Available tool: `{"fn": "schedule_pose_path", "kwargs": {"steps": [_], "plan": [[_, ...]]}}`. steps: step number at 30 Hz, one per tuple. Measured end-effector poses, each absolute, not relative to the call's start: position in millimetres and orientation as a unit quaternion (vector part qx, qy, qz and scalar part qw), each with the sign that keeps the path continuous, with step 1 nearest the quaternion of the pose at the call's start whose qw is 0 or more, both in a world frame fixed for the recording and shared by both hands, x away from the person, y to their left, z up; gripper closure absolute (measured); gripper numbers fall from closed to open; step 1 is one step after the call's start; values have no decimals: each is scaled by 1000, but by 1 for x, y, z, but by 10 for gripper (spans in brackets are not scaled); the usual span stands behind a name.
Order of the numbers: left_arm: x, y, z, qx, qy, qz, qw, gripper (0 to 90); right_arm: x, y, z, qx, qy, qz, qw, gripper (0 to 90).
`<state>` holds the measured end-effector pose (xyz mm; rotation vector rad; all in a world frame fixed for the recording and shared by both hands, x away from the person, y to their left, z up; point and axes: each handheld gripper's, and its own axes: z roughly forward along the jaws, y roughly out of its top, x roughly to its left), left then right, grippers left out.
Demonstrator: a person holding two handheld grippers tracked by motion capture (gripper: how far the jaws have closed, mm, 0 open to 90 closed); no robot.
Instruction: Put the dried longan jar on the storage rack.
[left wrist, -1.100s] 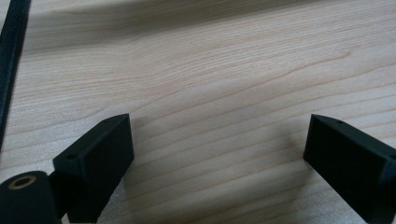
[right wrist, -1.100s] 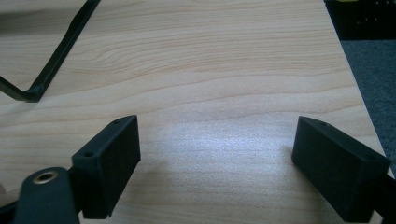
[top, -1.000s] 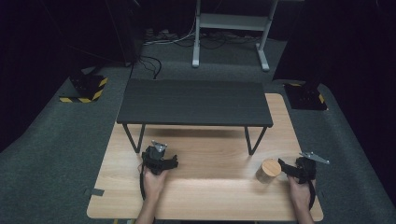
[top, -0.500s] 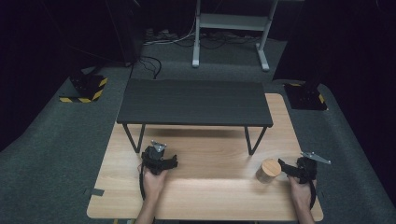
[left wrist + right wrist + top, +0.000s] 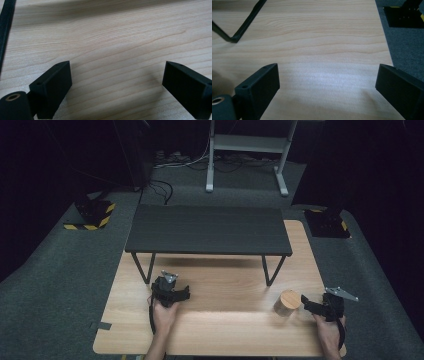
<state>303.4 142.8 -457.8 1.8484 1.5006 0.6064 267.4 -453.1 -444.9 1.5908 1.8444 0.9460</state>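
Small round wooden-lidded jar (image 5: 287,303) stands upright on the counter (image 5: 225,330). Right tongs (image 5: 306,304) lie just right of the jar, jaws just opened wide, nothing between. Left tongs (image 5: 172,292), well left of it, also apart and empty.

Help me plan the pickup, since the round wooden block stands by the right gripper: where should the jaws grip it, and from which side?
Probably across the curved side wall of the wooden block, coming level from its right, where the right gripper waits, jaws just opened with nothing between. It stands upright with flat top, so opposite sides offer even contact.

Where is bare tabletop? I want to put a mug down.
Free: the wood between the left gripper and the wooden cylinder, and the near edge of the table. Crowded: around the cylinder and right gripper, and under the black shelf.
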Motion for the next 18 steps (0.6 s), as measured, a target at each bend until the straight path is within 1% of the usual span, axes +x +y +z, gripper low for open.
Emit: {"fn": "schedule_pose_path", "kwargs": {"steps": [11,18], "plan": [[303,144,-458,708,576,231,337,92,233,-457,-437,552,708,354,263,57],[303,143,-458,709,575,233,335,92,221,-453,-437,523,733,365,239,51]]}}
